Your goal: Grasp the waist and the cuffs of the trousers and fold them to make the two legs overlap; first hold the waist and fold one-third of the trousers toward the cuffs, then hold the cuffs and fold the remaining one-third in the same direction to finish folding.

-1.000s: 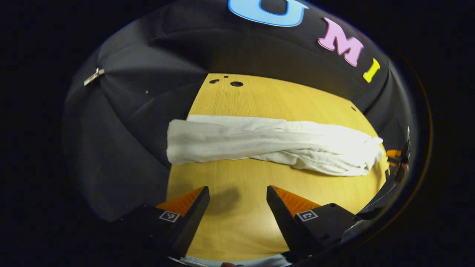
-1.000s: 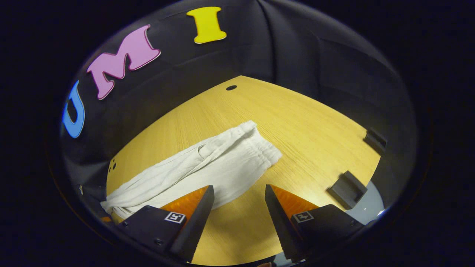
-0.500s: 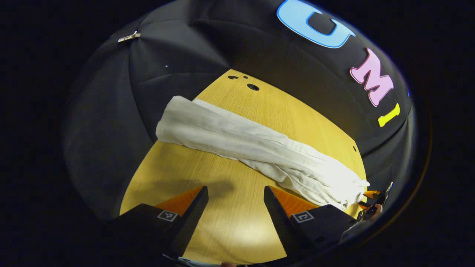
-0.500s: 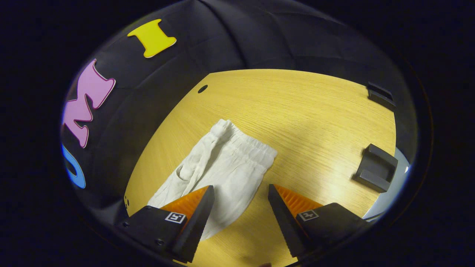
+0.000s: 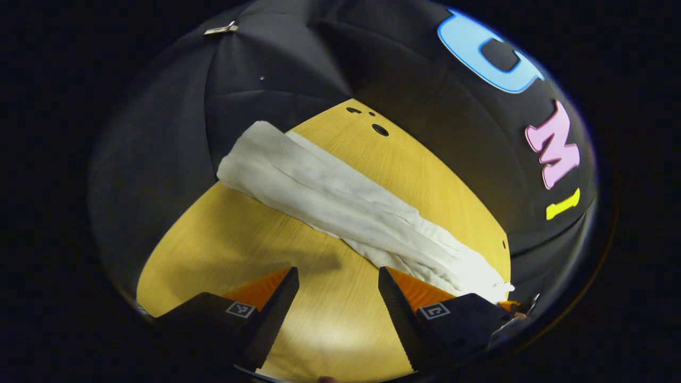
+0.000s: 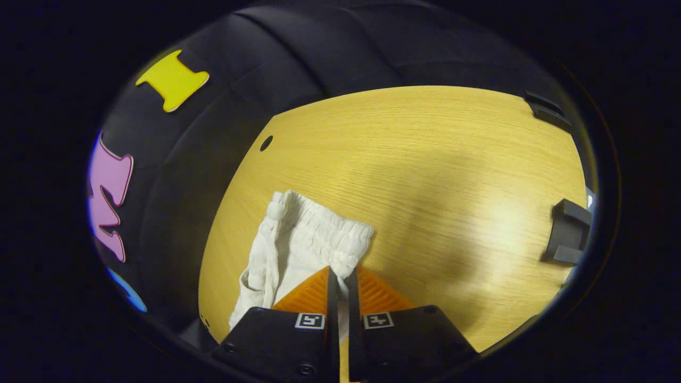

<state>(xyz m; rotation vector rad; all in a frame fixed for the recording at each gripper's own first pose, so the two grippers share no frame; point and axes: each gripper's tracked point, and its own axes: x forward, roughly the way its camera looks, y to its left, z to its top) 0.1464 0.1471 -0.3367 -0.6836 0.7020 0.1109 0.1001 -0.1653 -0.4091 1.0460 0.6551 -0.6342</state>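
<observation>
While right hand-held gripper (image 6: 340,279) pinches trousers (image 6: 303,244) waist | left hand-held gripper (image 5: 338,287) wide, empty

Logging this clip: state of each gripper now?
Left gripper: open, above the table, holding nothing.
Right gripper: shut on the trousers near the waist.

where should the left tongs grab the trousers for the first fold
Likely at the waist edge of the trousers, beside the right tongs already shut on its near corner. Come in low along the table; the cloth lies flat.
</observation>
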